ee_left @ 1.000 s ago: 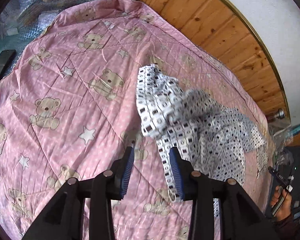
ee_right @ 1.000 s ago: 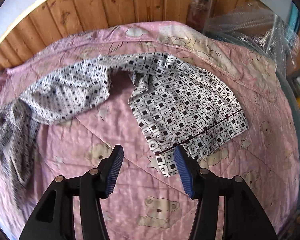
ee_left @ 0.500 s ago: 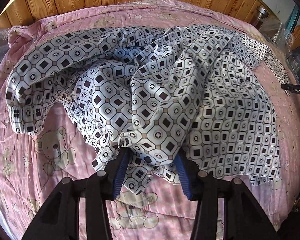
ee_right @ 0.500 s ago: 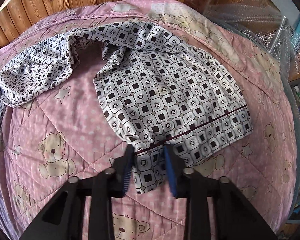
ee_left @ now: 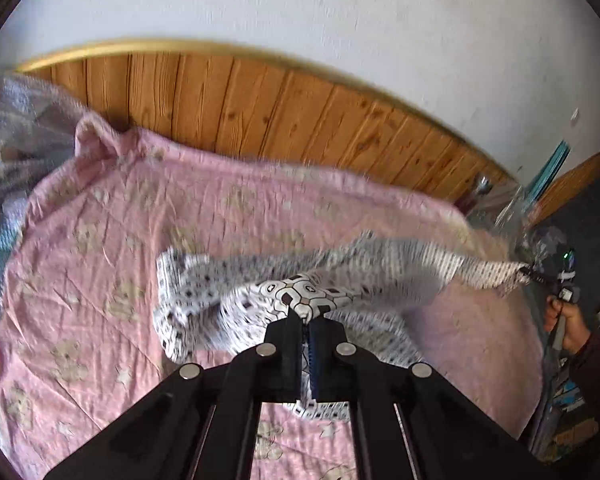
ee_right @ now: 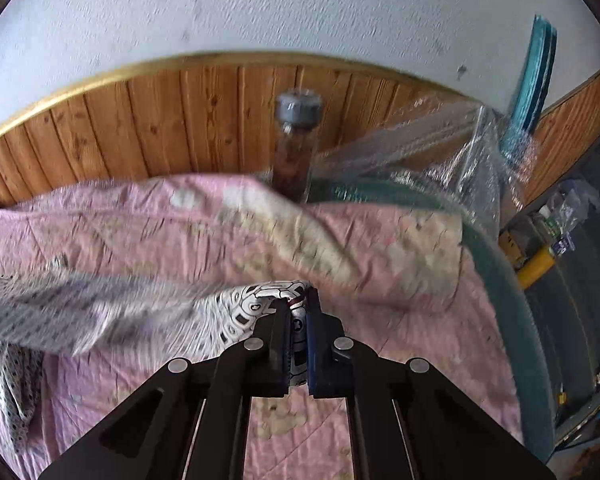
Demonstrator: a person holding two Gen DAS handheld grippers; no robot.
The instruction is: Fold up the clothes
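a pink quilt [ee_left: 100, 248] is covering the bed under a wood-panelled wall [ee_left: 260, 108]. the patterned garment [ee_left: 228, 292] is hanging stretched and blurred above the quilt between both grippers. the left gripper [ee_left: 305, 320] is pinching one bunched end with fingers closed tight; the right gripper [ee_right: 298, 312] is clamping the other end the same way. a jar [ee_right: 296, 148] is standing by the wall.
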